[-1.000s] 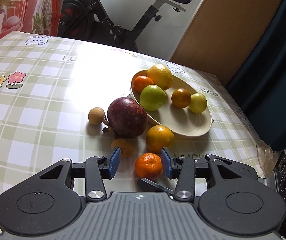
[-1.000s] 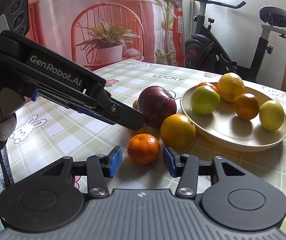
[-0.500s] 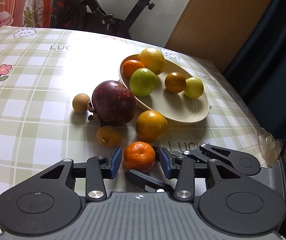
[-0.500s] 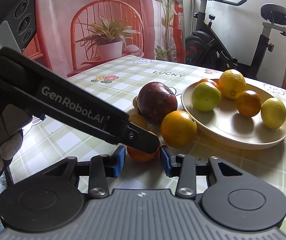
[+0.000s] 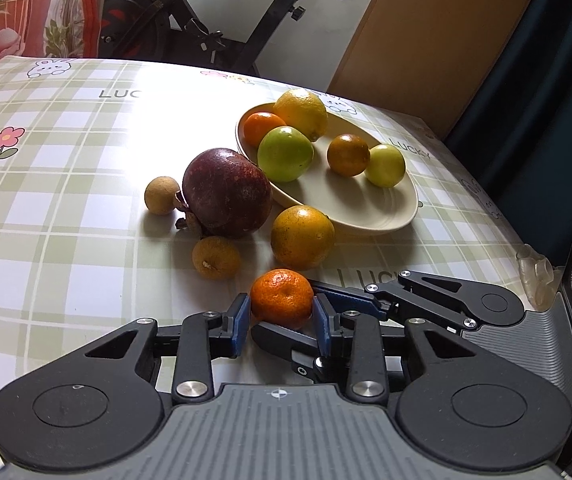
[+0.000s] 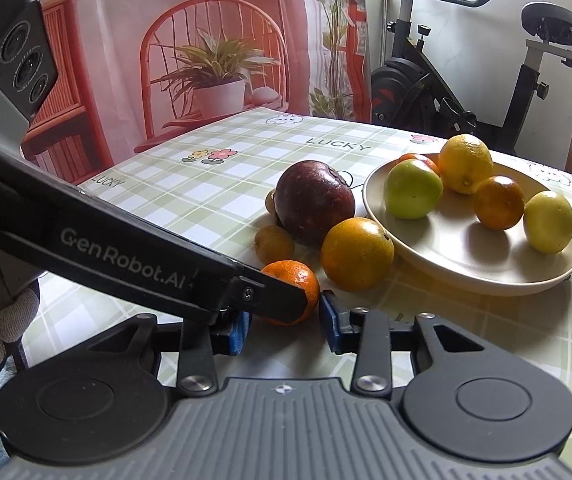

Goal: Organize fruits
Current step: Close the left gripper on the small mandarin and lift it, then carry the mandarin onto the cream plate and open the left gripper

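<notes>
A small mandarin [image 5: 282, 298] [image 6: 291, 278] rests on the checked tablecloth in front of a cream plate [image 5: 365, 224] [image 6: 465, 284]. My left gripper [image 5: 281, 309] is shut on it, blue pads pressing both sides. My right gripper [image 6: 284, 312] comes in crosswise; its fingers [image 5: 349, 300] lie against the fruit's near and far sides. In the right wrist view its right pad touches the mandarin, while the left gripper's finger [image 6: 270, 300] hides the other pad. The plate holds a lemon [image 5: 301, 114], a green apple [image 5: 285, 154] and other small fruits.
Loose beside the plate lie an orange [image 5: 301, 236] [image 6: 355, 254], a big dark purple fruit [image 5: 226, 192] [image 6: 313, 200] and two small brown fruits [image 5: 162, 195] [image 5: 216, 258]. An exercise bike [image 6: 425, 80] stands beyond the table. The table edge [image 5: 525, 248] runs at the right.
Both grippers moved in on the mandarin from different sides and narrowed their jaws until the pads reached it. The other fruits have not moved.
</notes>
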